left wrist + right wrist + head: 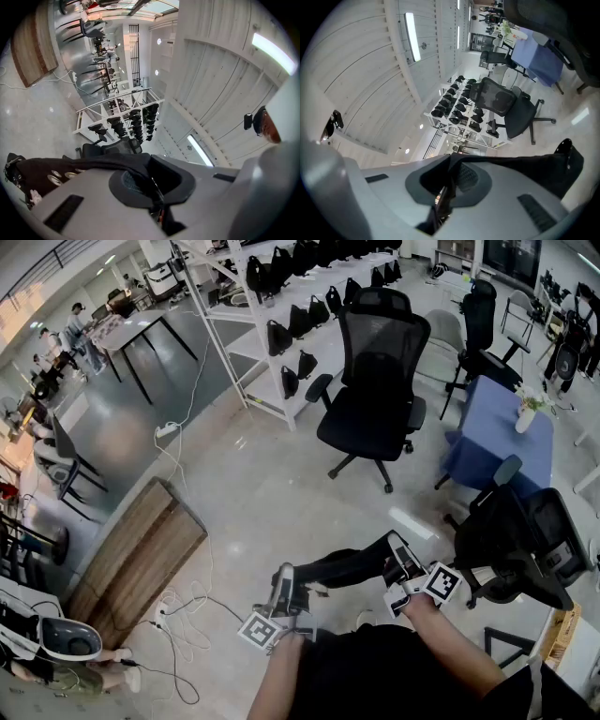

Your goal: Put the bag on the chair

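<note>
A black bag (pixel 345 566) hangs stretched between my two grippers above the pale floor. My left gripper (pixel 284 589) is shut on the bag's left end, and my right gripper (pixel 401 565) is shut on its right end. In the left gripper view the jaws (pixel 152 180) pinch black fabric, and the bag (pixel 56 168) trails off to the left with its metal eyelets showing. The right gripper view has the jaws (pixel 451 174) closed on the bag (pixel 529 166), which runs off to the right. The black mesh office chair (pixel 375 381) stands ahead of me, empty, some way beyond the bag.
A white rack of black bags (pixel 291 306) stands behind the chair. A blue-clothed table (pixel 502 432) and a second black chair (pixel 520 545) are at the right. A wooden board (pixel 141 554) and cables (pixel 183 615) lie on the floor at the left.
</note>
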